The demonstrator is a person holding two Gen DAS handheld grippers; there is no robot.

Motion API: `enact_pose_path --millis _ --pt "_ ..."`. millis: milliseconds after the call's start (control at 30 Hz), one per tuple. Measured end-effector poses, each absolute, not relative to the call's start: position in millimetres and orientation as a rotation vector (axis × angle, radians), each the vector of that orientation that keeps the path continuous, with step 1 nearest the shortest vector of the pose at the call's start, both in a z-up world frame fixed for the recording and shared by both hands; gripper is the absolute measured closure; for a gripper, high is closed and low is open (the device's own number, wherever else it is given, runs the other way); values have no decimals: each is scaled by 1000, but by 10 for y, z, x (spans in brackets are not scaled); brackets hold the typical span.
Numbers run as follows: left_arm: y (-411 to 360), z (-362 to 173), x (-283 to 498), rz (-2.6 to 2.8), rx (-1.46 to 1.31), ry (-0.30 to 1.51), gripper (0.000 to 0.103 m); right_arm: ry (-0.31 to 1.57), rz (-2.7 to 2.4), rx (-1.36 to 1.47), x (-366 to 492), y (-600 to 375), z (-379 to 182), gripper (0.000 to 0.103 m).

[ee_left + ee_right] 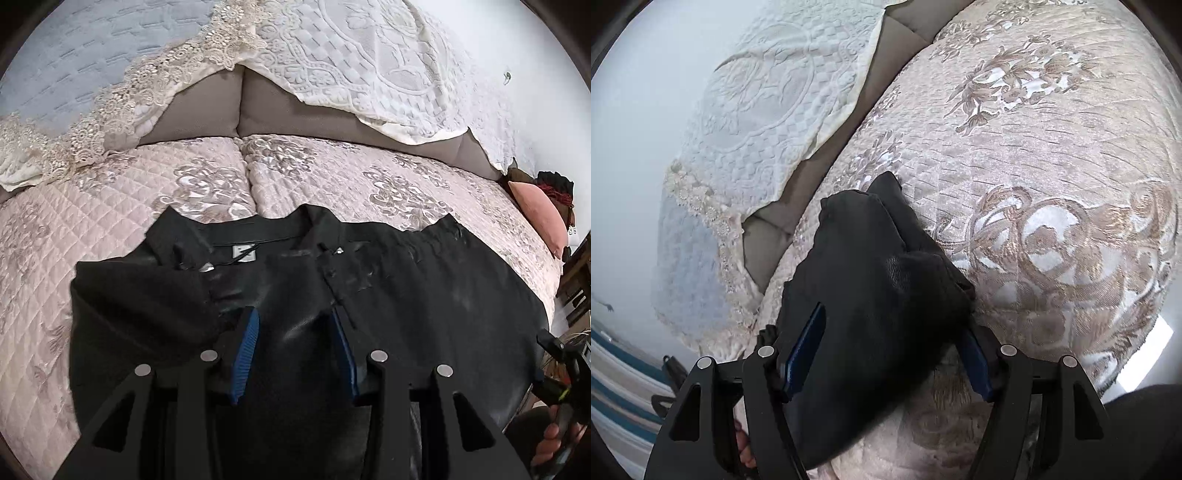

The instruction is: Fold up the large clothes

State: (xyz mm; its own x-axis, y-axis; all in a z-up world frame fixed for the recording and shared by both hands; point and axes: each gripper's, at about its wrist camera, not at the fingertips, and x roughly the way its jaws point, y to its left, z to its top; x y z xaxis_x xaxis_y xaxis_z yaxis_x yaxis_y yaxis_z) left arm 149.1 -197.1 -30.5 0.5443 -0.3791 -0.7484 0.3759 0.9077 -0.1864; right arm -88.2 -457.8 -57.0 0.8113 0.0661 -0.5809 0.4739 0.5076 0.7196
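A large black jacket [406, 295] lies spread on the quilted pink bedspread [110, 206], collar and white label toward the headboard. My left gripper [295, 325] is open just above the jacket's middle, its blue pads [246, 347] wide apart with nothing between them. In the right wrist view a bunched black part of the jacket [871, 280] lies between the fingers of my right gripper [892, 328]. The blue pads [807, 343] stand apart on either side of the cloth, open. The right gripper also shows at the left wrist view's right edge [561, 354].
A grey padded headboard [207, 110] draped with white lace covers [369, 55] stands behind the bed. A pink cushion [539, 210] and dark furniture sit at the right bed edge. A striped rug [620, 376] lies on the floor to the left.
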Motion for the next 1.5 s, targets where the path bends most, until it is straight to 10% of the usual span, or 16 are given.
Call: enact_pose_path --millis 367,700,1033,1500 --pt "-2127 -485 1464 -441 86 875 55 543 -292 1060 -710 -4862 -639 34" --pt "-2182 -512 1457 -427 123 866 54 620 -174 1060 -597 -4900 -556 83" --pt "-2254 -503 1468 -414 181 872 52 510 166 843 -298 -3987 589 85" --pt "-591 178 1086 -329 -197 799 53 697 439 718 159 -2630 412 85"
